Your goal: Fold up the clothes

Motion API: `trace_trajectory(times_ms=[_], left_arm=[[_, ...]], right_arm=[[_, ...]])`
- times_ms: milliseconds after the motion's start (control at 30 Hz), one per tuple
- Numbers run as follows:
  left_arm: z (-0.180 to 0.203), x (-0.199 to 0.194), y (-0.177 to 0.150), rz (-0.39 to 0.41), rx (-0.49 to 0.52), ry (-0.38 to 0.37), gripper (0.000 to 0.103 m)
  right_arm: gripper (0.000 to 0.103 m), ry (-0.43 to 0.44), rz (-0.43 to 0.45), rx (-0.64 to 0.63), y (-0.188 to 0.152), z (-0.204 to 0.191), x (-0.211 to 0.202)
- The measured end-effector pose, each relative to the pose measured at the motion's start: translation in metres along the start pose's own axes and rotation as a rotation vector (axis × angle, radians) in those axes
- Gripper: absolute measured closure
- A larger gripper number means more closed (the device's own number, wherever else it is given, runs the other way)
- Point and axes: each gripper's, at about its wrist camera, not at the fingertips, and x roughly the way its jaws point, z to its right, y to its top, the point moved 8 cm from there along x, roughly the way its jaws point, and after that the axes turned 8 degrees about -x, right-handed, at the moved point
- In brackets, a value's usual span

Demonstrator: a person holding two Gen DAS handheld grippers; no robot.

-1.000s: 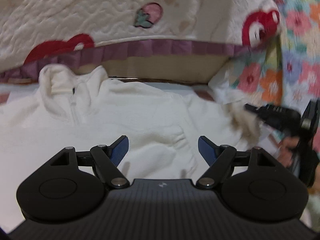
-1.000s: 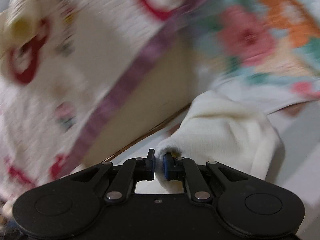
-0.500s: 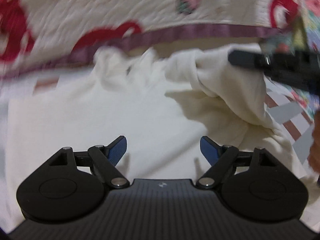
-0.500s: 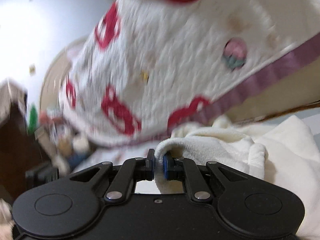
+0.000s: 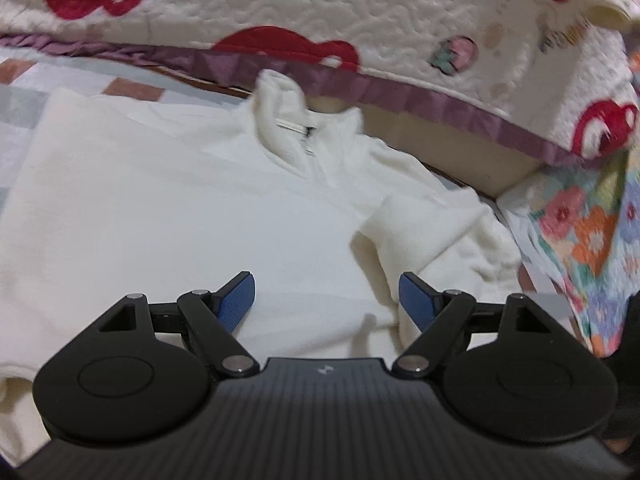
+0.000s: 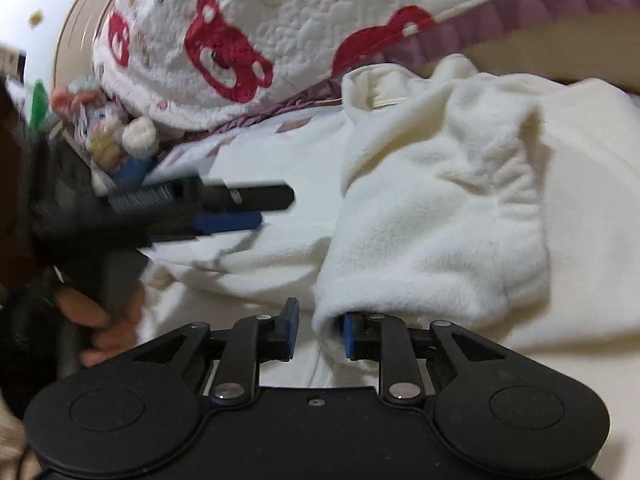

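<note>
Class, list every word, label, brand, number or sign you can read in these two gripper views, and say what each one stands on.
No text reads clearly in either view.
Quilt: lettering near its right edge, too blurred to read.
Left gripper: a small pale emblem on its body, a mark, not letters.
White fleece pullover: a small tag at the collar, too small to read.

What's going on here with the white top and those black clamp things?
A person is folding a cream fleece pullover laid flat by a quilted bedspread with red bears, holding a black two-finger tool in each hand. The right gripper has brought one sleeve across the body, and its fingers are opening, the cuff between them. The left gripper hovers open over the pullover, holding nothing.
</note>
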Motion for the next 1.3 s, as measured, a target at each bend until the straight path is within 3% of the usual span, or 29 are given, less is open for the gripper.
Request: trace_trajectory(times_ms=[100, 333, 400, 467, 500, 533, 600, 767, 900, 933, 967, 1000, 1033, 1067, 1133, 1233, 1300], left_arm=[[0.021, 0.001, -0.008, -0.005, 0.075, -0.037, 0.024], [0.087, 0.001, -0.04, -0.019, 0.357, -0.149, 0.023], [0.101, 0.014, -0.062, -0.099, 0.461, -0.129, 0.02], [0.104, 0.03, -0.084, -0.181, 0.577, -0.043, 0.011], [0.105, 0.038, -0.094, -0.22, 0.635, 0.001, 0.012], [0.103, 0.042, -0.102, -0.215, 0.682, 0.051, 0.012], [0.105, 0.04, -0.107, -0.188, 0.726, 0.072, 0.012], [0.11, 0.025, -0.077, -0.106, 0.586, -0.003, 0.012], [0.105, 0.04, -0.063, -0.087, 0.511, 0.0, 0.011], [0.101, 0.047, -0.063, -0.097, 0.508, 0.021, 0.012], [0.096, 0.054, -0.063, -0.112, 0.517, 0.046, 0.019], [0.091, 0.061, -0.062, -0.126, 0.527, 0.071, 0.043], [0.092, 0.06, -0.059, -0.112, 0.54, 0.072, 0.057], [0.095, 0.05, -0.051, -0.082, 0.537, 0.049, 0.083], [0.099, 0.027, -0.032, -0.003, 0.505, 0.022, 0.083], [0.078, -0.014, 0.0, 0.084, 0.287, 0.015, 0.084], [0.047, -0.019, 0.001, 0.032, 0.108, 0.015, 0.084]], right_arm=[[0.063, -0.058, 0.041, -0.027, -0.007, 0.007, -0.044], [0.063, -0.51, -0.054, -0.172, -0.037, 0.067, -0.105], [0.063, -0.569, -0.081, -0.182, -0.042, 0.081, -0.109], [0.063, -0.632, -0.105, -0.199, -0.049, 0.092, -0.109], [0.062, -0.667, -0.115, -0.212, -0.052, 0.096, -0.107], [0.058, -0.692, -0.122, -0.217, -0.053, 0.101, -0.106], [0.046, -0.728, -0.124, -0.212, -0.057, 0.108, -0.104], [0.043, -0.762, -0.072, -0.157, -0.051, 0.125, -0.1], [0.045, -0.714, -0.028, -0.087, -0.049, 0.131, -0.099], [0.059, -0.699, -0.025, -0.082, -0.049, 0.132, -0.098], [0.074, -0.672, -0.025, -0.083, -0.049, 0.131, -0.096], [0.087, -0.664, -0.023, -0.083, -0.048, 0.13, -0.095], [0.087, -0.657, -0.021, -0.083, -0.048, 0.129, -0.095], [0.088, -0.653, -0.01, -0.083, -0.047, 0.127, -0.097], [0.09, -0.676, 0.01, -0.08, -0.046, 0.127, -0.102], [0.093, -0.696, 0.011, -0.055, -0.05, 0.133, -0.104], [0.093, -0.706, 0.0, -0.049, -0.055, 0.135, -0.1]])
